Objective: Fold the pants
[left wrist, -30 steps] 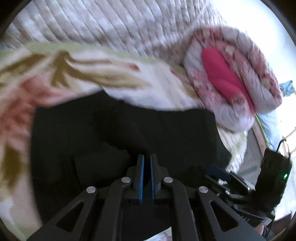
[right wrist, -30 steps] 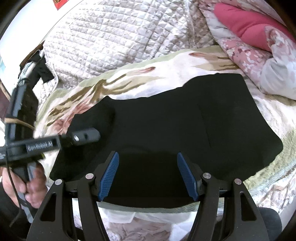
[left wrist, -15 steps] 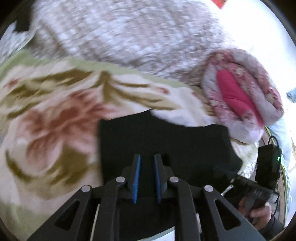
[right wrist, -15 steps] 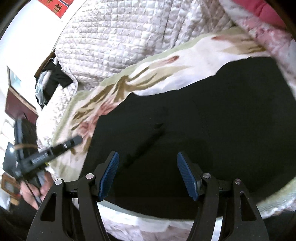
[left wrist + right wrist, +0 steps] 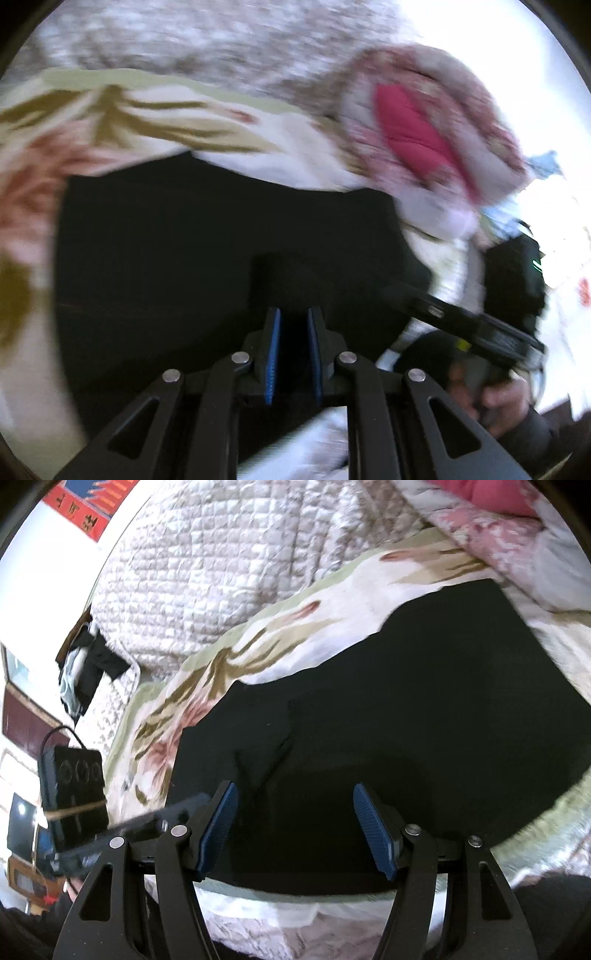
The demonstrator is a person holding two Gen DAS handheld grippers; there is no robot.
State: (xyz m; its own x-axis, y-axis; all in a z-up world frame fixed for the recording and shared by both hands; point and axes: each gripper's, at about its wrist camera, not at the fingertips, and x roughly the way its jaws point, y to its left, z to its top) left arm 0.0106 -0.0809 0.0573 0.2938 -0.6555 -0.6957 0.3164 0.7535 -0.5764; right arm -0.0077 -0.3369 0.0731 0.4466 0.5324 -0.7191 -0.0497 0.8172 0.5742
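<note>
Surface: floral bedspread [image 5: 258,657], quilt [image 5: 207,565] behind.
Pants [image 5: 388,716]: black, flat on the bedspread.
Left gripper [image 5: 293,332]: narrow gap, nothing pinched.
Right gripper [image 5: 295,819]: spread wide.
Right view only: red poster [image 5: 92,502].

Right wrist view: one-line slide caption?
Open right tongs hover over black folded fabric pants on floral bedspread.
</note>
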